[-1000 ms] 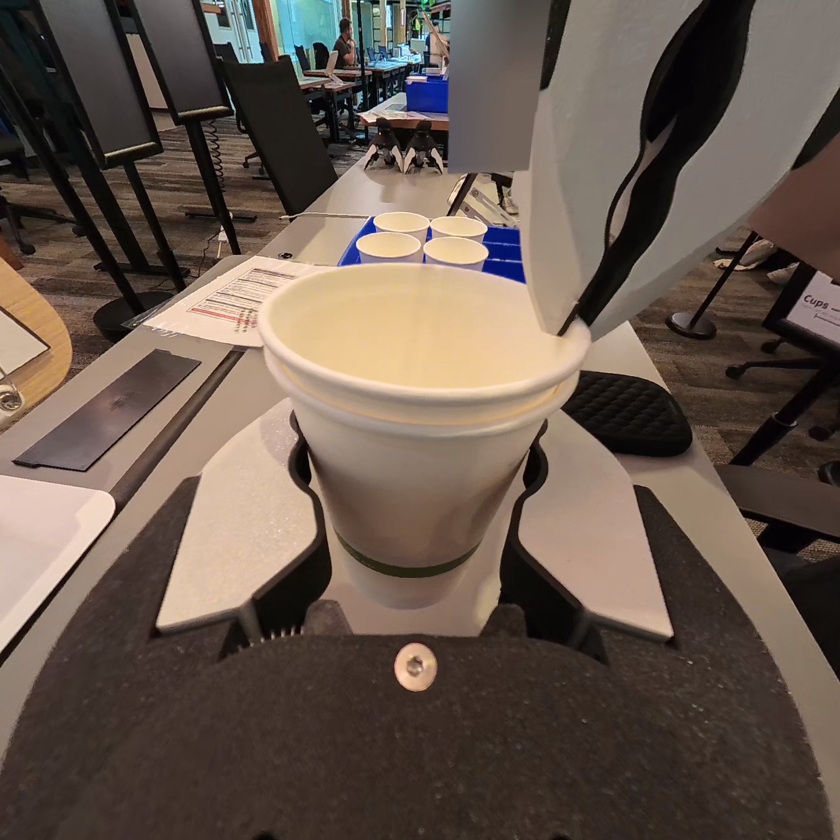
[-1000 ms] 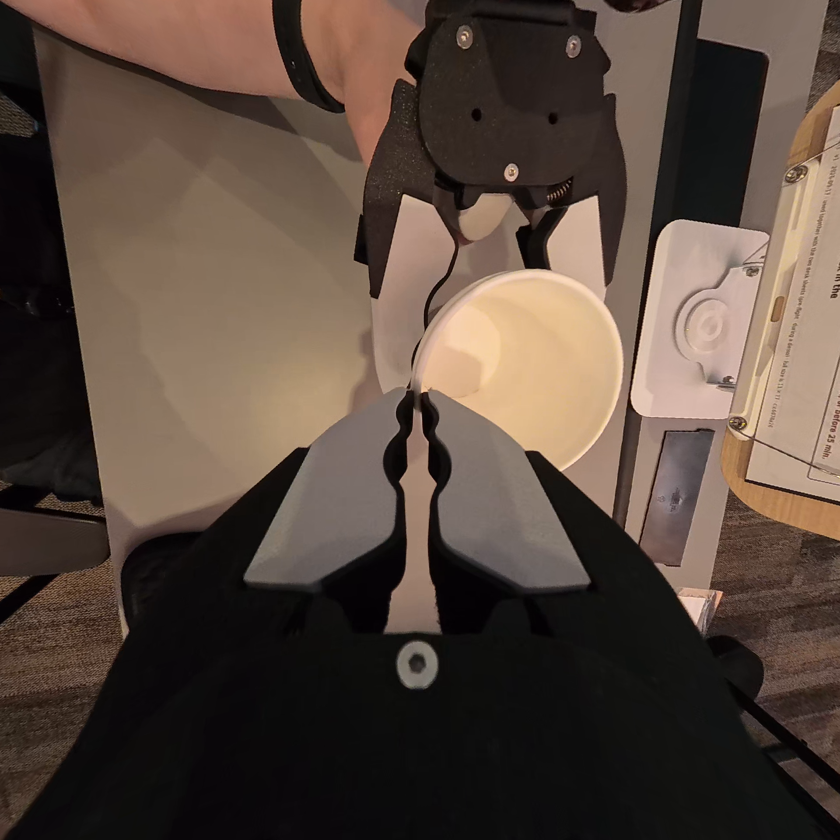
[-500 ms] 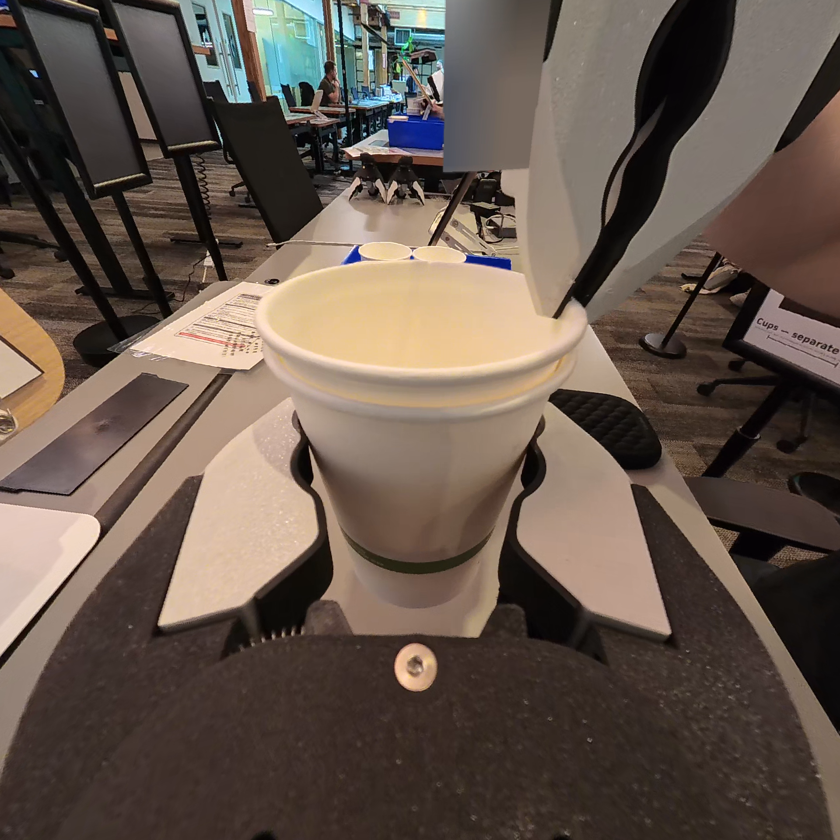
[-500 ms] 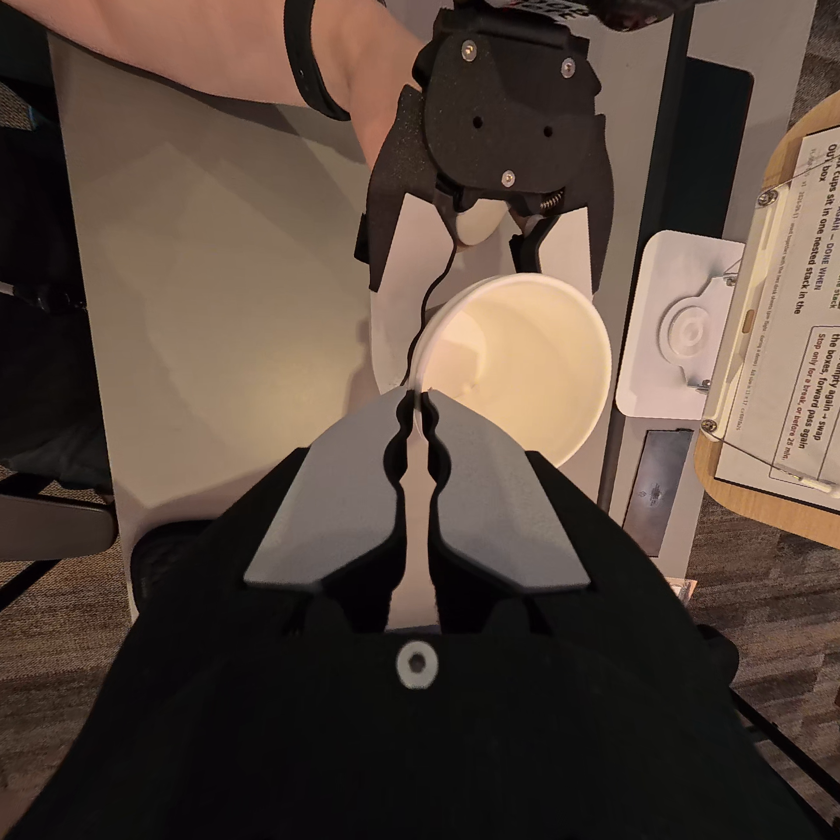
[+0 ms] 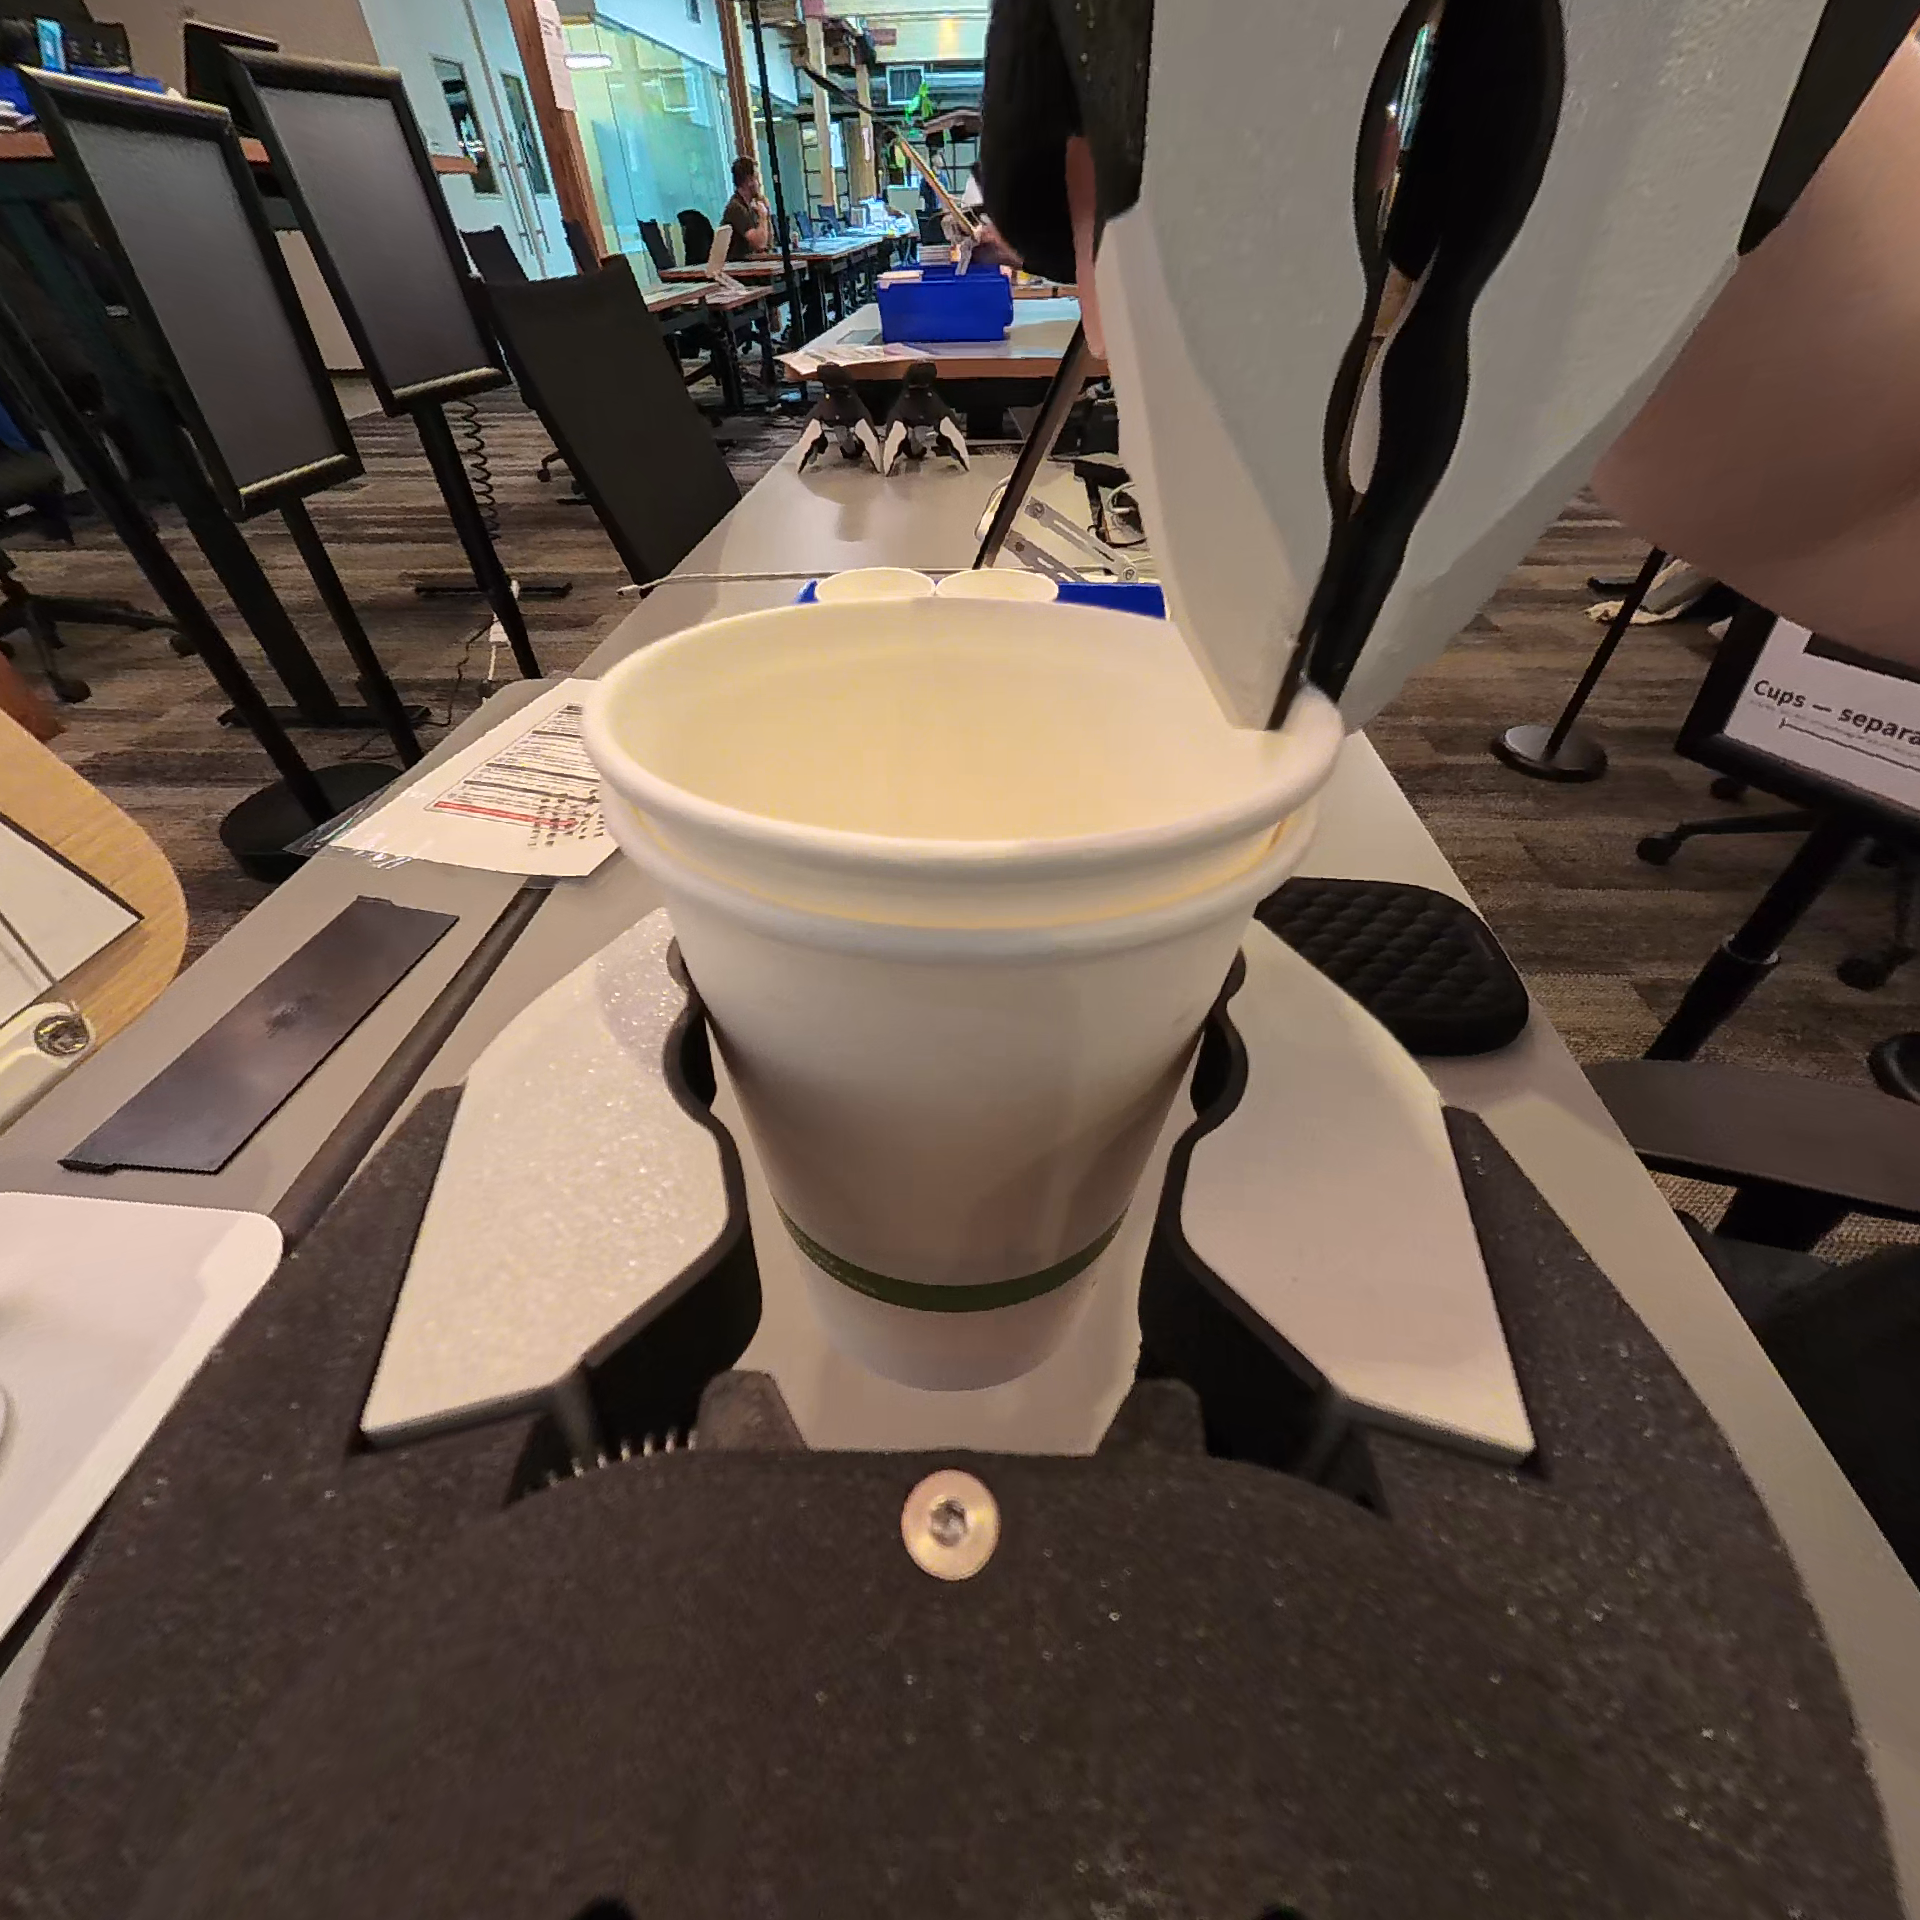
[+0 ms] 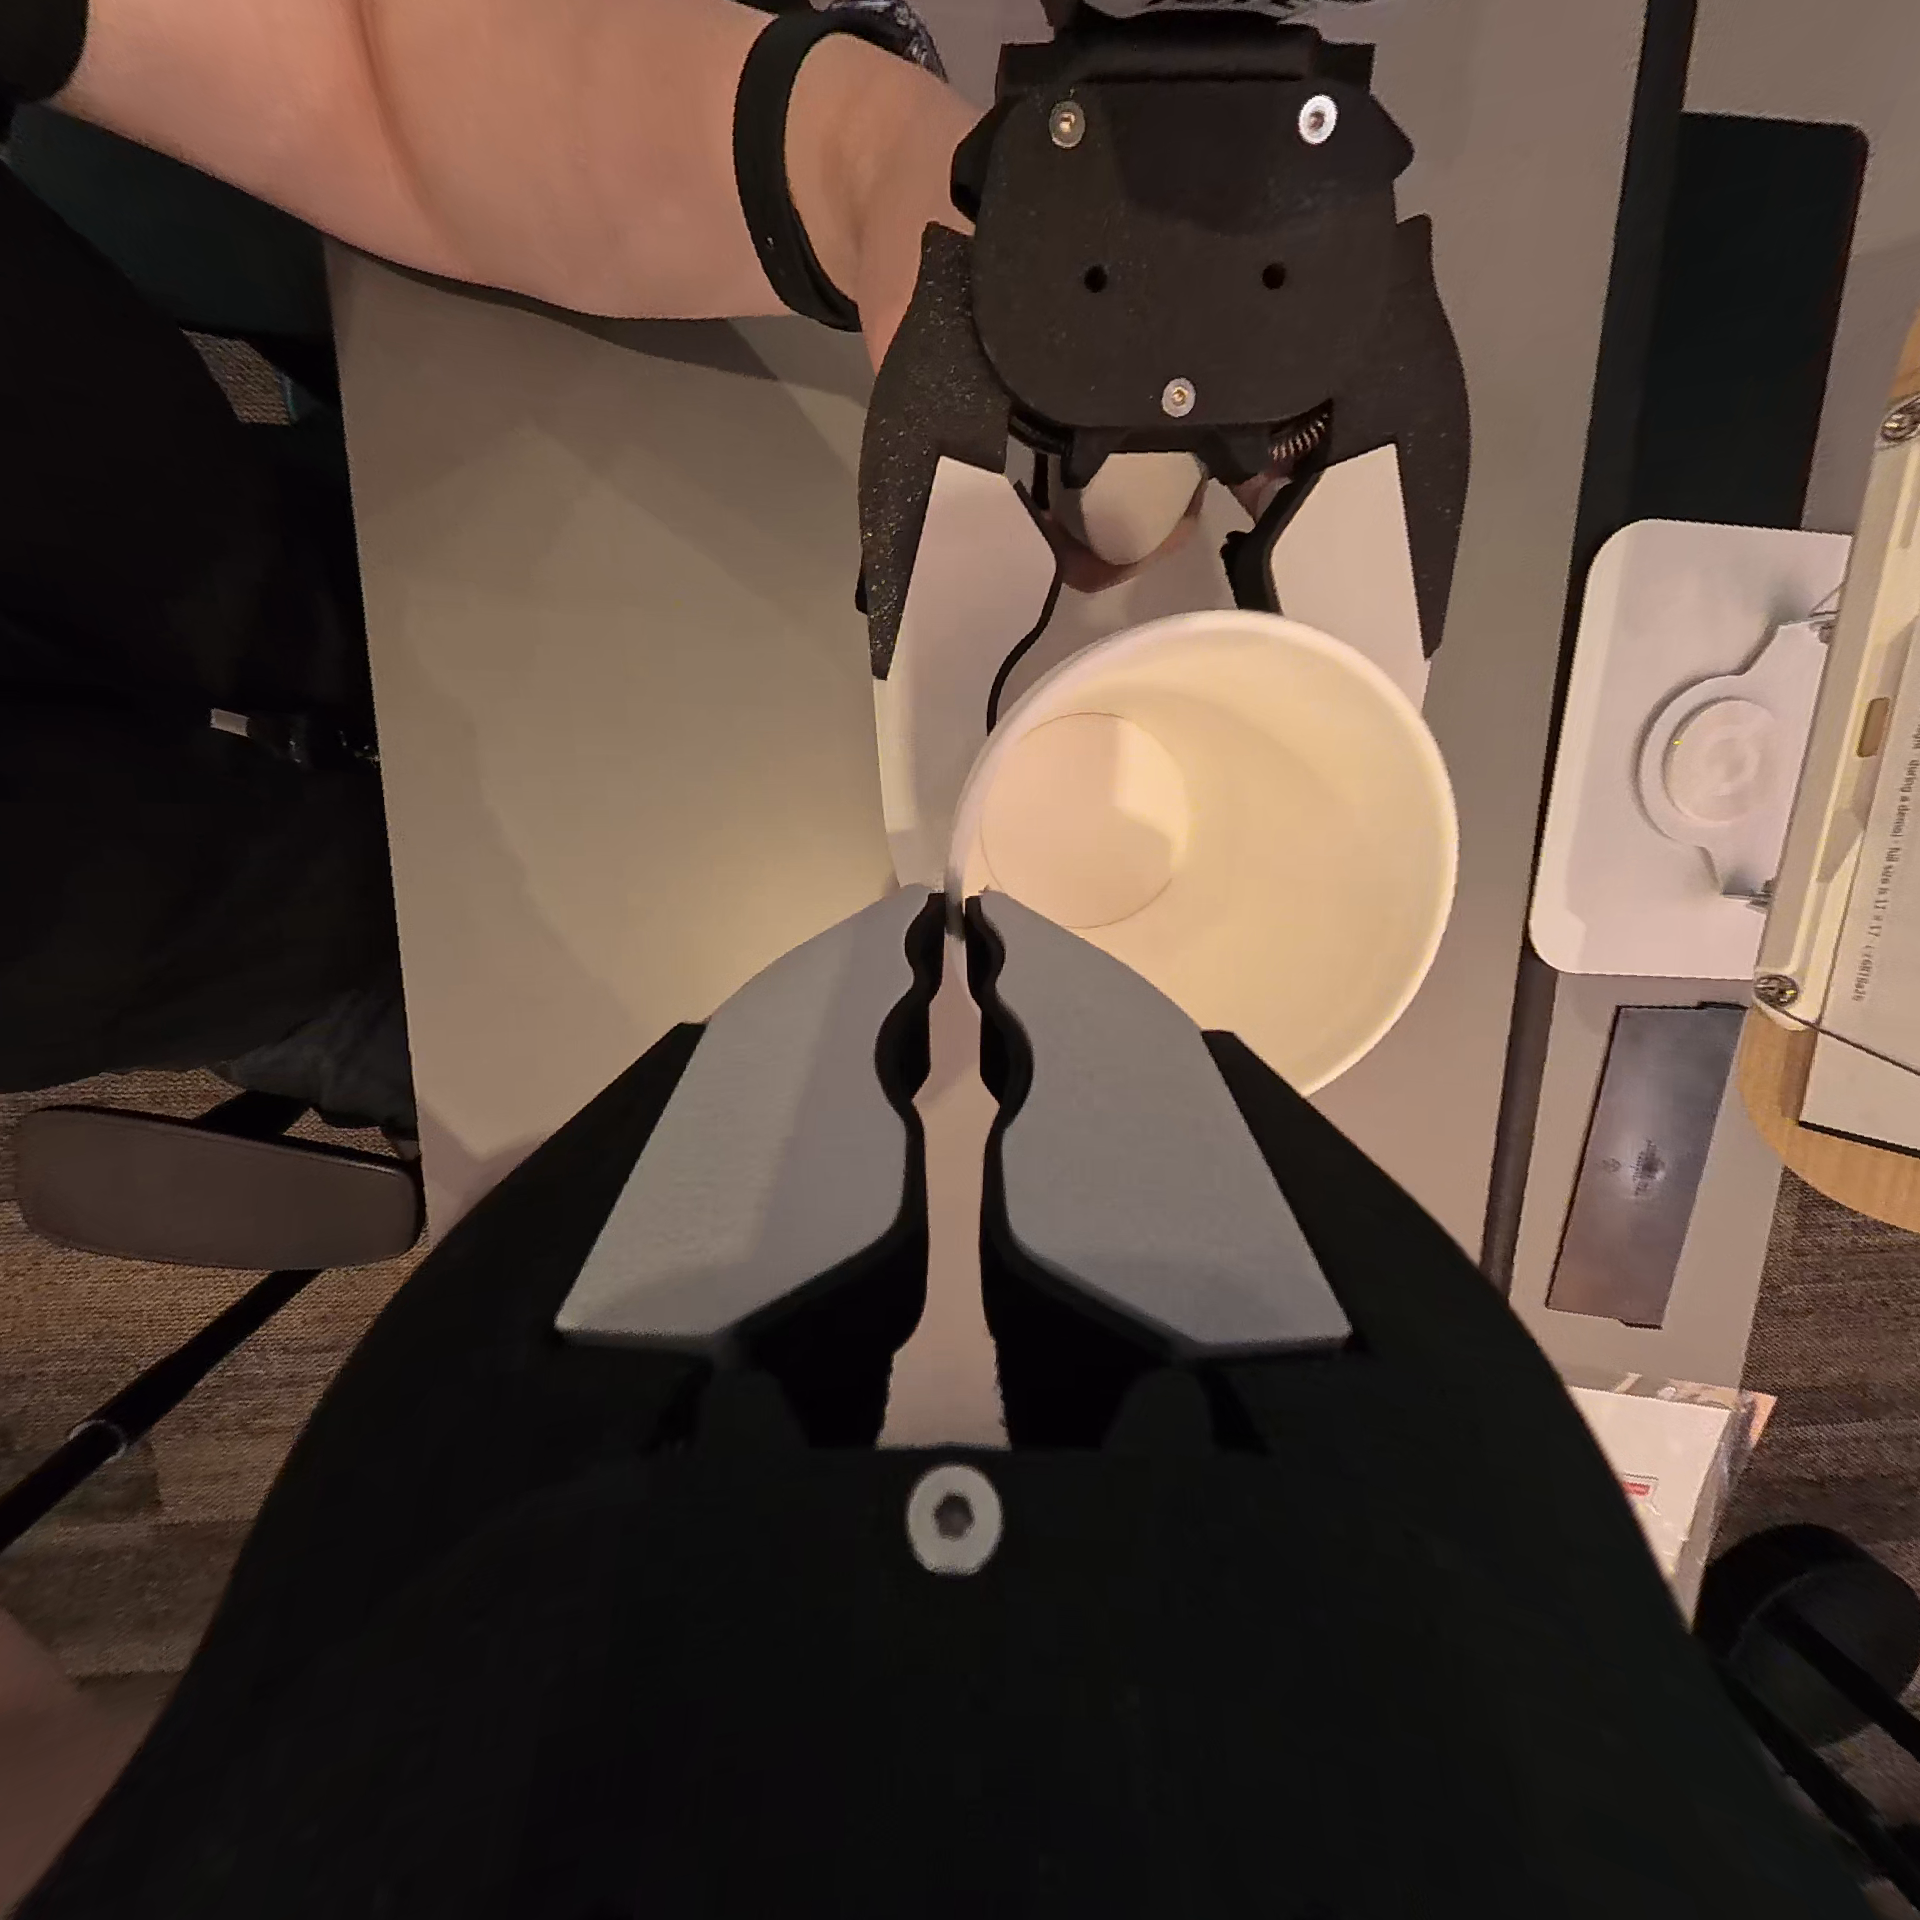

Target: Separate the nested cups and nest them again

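Observation:
Two white paper cups are nested. The outer cup [image 5: 956, 1091], with a green band near its base, sits between the fingers of my left gripper [image 5: 956, 966], which is shut on it. The inner cup [image 5: 935, 717] sits in it, its rim a little above the outer rim. My right gripper [image 5: 1304, 707] comes down from above and is shut on the inner cup's rim at the right. In the right wrist view my right gripper [image 6: 954, 909] pinches the near-left rim of the inner cup [image 6: 1247, 831], with the left gripper [image 6: 1158, 727] beyond. The outer cup is hidden there.
A blue tray [image 5: 1112, 597] holding more white cups [image 5: 873, 587] stands behind on the grey table [image 5: 831, 520]. A black pad [image 5: 1392, 966] lies to the right. A paper sheet [image 5: 499, 800], a black strip [image 5: 260, 1039] and a white base [image 6: 1704, 748] lie to the left.
Both grips hold as before. The left view has shifted, so the tray's cups now sit almost hidden behind the cup rim. The inner rim stands slightly higher on the right.

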Available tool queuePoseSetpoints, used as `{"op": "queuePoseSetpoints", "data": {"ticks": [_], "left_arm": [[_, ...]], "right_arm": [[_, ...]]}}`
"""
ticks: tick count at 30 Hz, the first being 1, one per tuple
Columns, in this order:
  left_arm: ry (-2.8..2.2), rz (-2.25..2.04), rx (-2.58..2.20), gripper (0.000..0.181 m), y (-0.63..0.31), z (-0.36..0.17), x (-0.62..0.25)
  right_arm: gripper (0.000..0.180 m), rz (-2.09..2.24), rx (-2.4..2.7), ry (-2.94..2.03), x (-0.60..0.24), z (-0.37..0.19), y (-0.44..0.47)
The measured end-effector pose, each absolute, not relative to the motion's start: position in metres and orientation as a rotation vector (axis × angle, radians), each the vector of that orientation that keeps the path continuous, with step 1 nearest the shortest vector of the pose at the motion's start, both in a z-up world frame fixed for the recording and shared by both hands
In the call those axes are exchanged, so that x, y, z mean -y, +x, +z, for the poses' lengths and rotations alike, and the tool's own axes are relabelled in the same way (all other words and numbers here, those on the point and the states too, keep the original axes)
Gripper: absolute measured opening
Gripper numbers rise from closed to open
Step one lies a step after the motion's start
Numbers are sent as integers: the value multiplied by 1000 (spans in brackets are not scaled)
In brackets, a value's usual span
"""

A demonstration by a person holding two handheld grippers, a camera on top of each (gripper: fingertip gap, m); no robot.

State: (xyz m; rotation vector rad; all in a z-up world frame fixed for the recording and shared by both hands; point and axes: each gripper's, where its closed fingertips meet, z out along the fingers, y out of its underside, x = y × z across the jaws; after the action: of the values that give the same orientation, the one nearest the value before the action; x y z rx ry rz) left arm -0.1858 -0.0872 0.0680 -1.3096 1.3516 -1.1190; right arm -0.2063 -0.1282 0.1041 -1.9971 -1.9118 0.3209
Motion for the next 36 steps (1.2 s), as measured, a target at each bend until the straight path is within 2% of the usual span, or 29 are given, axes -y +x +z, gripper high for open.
{"op": "queuePoseSetpoints", "data": {"ticks": [18, 21, 30, 36], "left_arm": [[-1298, -1104, -1398, 90, -185, 63, 91], [-1327, -926, -1466, 90, -184, 44, 82], [-1362, -981, -1416, 90, -184, 44, 76], [-1381, -996, -1409, 90, -184, 40, 72]], "right_arm": [[3, 291, 1982, -2028, 132, 106, -204], [3, 308, 1935, -2001, 130, 123, -204], [2, 171, 1762, -1948, 121, 177, -173], [2, 44, 1519, -2041, 119, 204, -95]]}}
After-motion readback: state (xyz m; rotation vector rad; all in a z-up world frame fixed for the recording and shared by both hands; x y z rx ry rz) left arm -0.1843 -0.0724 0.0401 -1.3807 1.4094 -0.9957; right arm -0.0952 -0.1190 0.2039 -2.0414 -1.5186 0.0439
